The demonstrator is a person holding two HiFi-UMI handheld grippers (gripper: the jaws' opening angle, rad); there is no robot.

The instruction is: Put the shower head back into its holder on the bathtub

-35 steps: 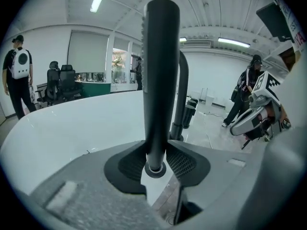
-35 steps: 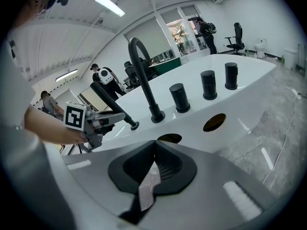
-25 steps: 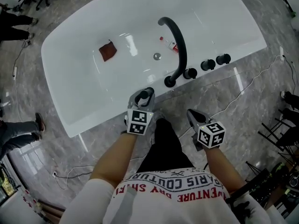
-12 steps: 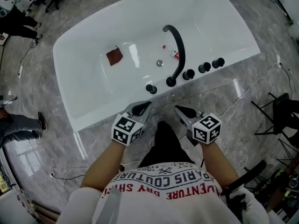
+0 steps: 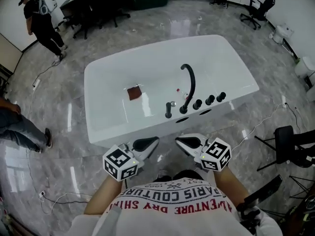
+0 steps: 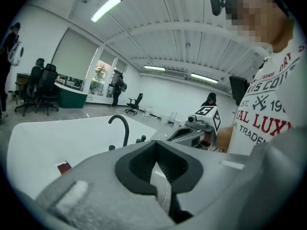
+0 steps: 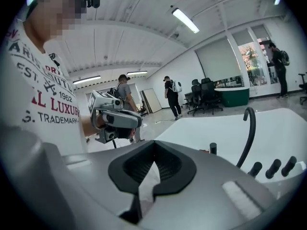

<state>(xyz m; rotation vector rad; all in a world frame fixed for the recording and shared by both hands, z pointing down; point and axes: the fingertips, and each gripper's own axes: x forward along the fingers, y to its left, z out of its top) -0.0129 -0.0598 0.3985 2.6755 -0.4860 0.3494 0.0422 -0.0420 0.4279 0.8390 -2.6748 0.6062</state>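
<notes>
Grey marble floor point(image 5: 59, 146); bathtub point(image 5: 147, 58) holds brown cloth point(image 5: 134, 93); shower head point(image 5: 168, 109) upright on rim.

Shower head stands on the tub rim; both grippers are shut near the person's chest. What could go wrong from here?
1. The shower head stands upright on the bathtub rim, but how deeply it is seated cannot be told. It may tip or slide out, and the left gripper and right gripper are both shut, empty and away from it.
2. A cable lies on the glossy floor nearby and could trip the person.
</notes>
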